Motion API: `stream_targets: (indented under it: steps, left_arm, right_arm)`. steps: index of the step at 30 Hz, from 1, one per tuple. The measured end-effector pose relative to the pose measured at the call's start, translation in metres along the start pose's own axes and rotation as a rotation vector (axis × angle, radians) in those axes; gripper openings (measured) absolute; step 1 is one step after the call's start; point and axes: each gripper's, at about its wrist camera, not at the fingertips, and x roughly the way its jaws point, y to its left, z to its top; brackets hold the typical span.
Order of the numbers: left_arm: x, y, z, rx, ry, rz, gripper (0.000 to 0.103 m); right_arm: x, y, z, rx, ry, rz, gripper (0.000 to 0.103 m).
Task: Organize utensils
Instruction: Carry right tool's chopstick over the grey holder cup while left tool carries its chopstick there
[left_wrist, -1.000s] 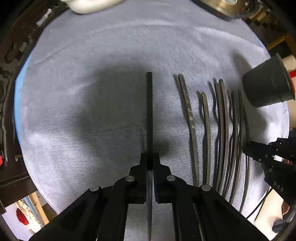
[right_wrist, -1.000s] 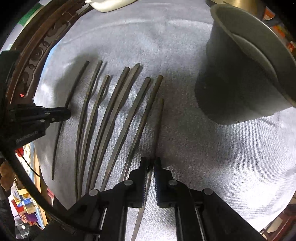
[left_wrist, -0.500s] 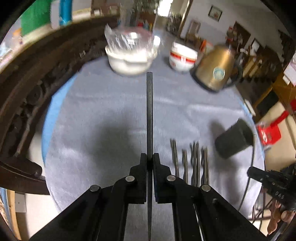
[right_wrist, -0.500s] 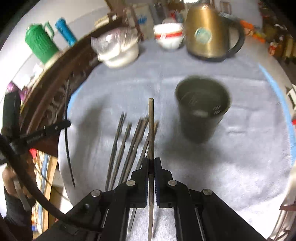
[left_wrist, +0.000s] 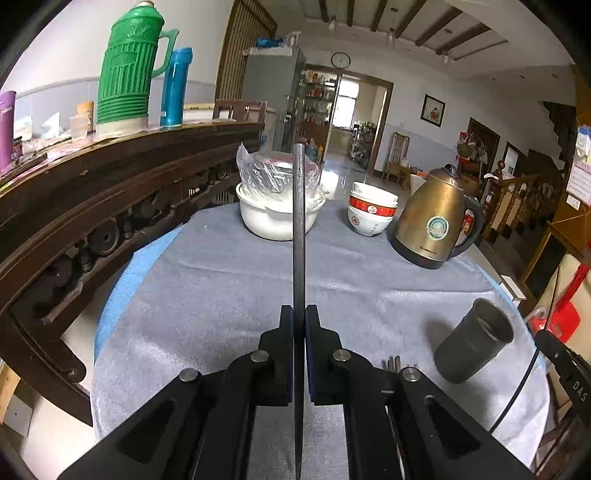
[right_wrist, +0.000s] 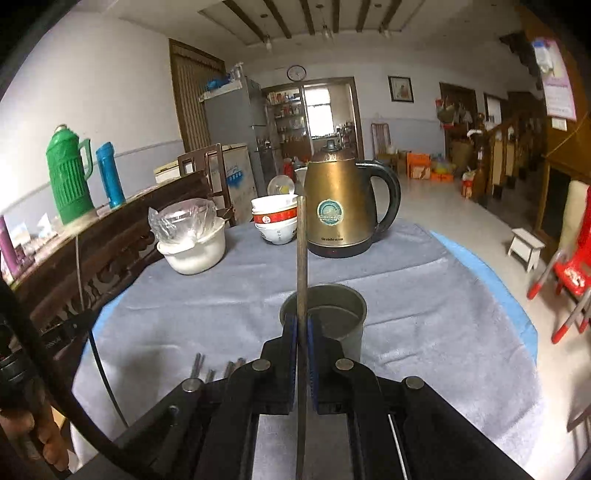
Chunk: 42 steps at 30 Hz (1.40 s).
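My left gripper (left_wrist: 299, 314) is shut on a dark chopstick (left_wrist: 298, 221) that sticks straight out ahead, lifted off the grey cloth. My right gripper (right_wrist: 302, 325) is shut on a brownish chopstick (right_wrist: 301, 258), its tip raised above and in front of the dark metal cup (right_wrist: 332, 317). In the left wrist view that cup (left_wrist: 474, 345) stands at the lower right on the cloth. The ends of several more chopsticks (right_wrist: 218, 367) lie on the cloth just left of my right gripper; their ends (left_wrist: 393, 363) also peek out beside my left gripper.
At the table's far side stand a brass kettle (right_wrist: 341, 214), stacked red-and-white bowls (right_wrist: 275, 221) and a white pot with a plastic bag (right_wrist: 194, 243). A carved wooden sideboard (left_wrist: 92, 192) runs along the left, bearing a green thermos (left_wrist: 127, 70). Red chair (right_wrist: 572, 273) at right.
Both grippers rose from the cloth and tilted upward with their chopsticks; the views swung from looking down at the laid-out chopsticks to looking across the table into the room.
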Motion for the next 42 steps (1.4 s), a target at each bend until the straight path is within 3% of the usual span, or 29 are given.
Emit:
stream_targets:
  steps: [9,21,33,42]
  left_arm:
    - [-0.020,0.011,-0.026,0.027,-0.049,-0.005,0.007]
    - [-0.063,0.021,-0.039,0.021,-0.087,-0.057,0.007]
    - [-0.072,0.013,-0.040,0.033,-0.067,-0.078,0.007]
    - [-0.062,0.005,-0.022,0.024,-0.020,-0.027,0.007]
  right_arm:
    - [-0.035,0.014,-0.018,-0.081,-0.072,0.000,0.006]
    - [-0.070,0.009,-0.032,-0.051,-0.093,0.015,0.006]
    - [-0.085,-0.003,-0.040,-0.014,-0.096,0.015,0.006]
    - [-0.082,-0.006,-0.026,0.024,-0.115,0.034,0.006]
